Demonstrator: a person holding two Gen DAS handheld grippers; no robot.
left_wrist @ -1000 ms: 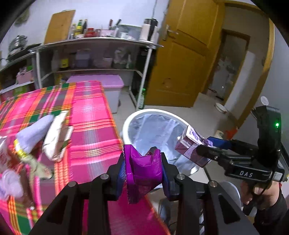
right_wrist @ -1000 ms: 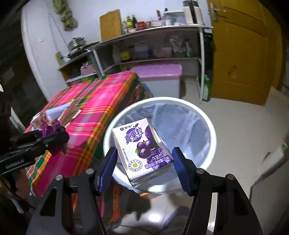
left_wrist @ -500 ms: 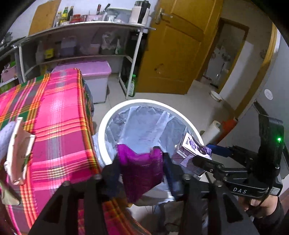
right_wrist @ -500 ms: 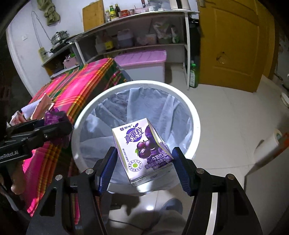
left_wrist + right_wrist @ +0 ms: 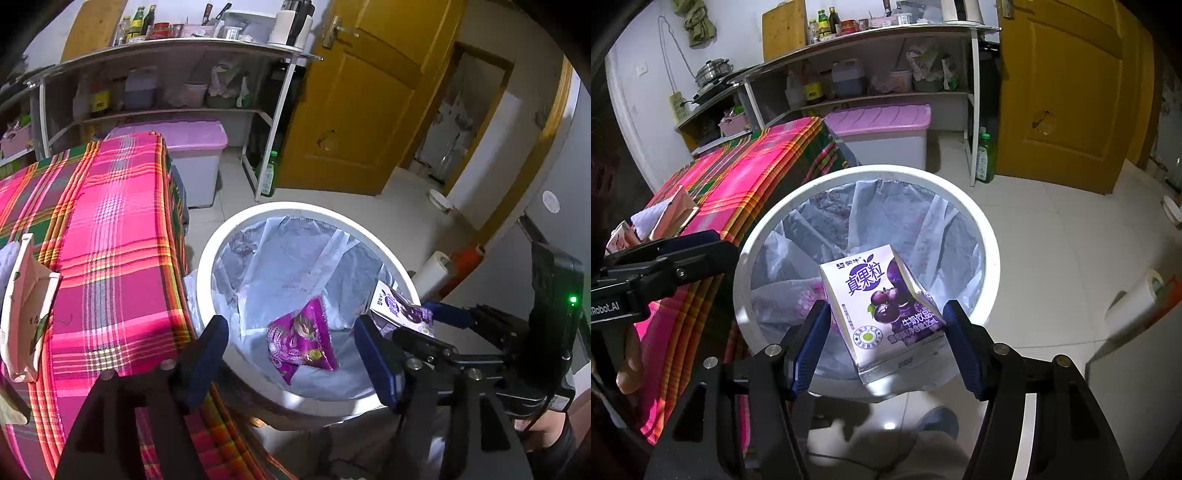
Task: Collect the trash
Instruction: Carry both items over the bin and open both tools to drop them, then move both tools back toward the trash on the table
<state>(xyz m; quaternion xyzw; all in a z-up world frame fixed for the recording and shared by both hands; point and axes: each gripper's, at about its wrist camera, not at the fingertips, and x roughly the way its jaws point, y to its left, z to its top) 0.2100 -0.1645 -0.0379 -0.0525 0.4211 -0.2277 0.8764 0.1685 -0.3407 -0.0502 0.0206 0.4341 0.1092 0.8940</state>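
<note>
A white trash bin (image 5: 207, 258) with a clear liner stands beside the table. My left gripper (image 5: 291, 354) is open above its near rim, and a purple snack wrapper (image 5: 301, 341) lies or falls inside the bin below it. My right gripper (image 5: 882, 343) is over the bin (image 5: 991, 258) with a purple-and-white grape milk carton (image 5: 877, 299) between its fingers; the left finger stands slightly off the carton. The carton (image 5: 400, 308) and the right gripper (image 5: 432, 325) also show at the right of the left wrist view.
A table with a pink plaid cloth (image 5: 110, 240) holds more trash: a white carton (image 5: 26, 306) and wrappers (image 5: 665, 218). A pink-lidded storage box (image 5: 882, 133), metal shelves (image 5: 166, 74), a green bottle (image 5: 984, 158), a yellow door (image 5: 1067, 92) and a paper roll (image 5: 1137, 299) stand around.
My left gripper moved from the table edge over the bin, opened and let go of the purple wrapper, which dropped into the bin. My right gripper carried the carton further over the bin.
</note>
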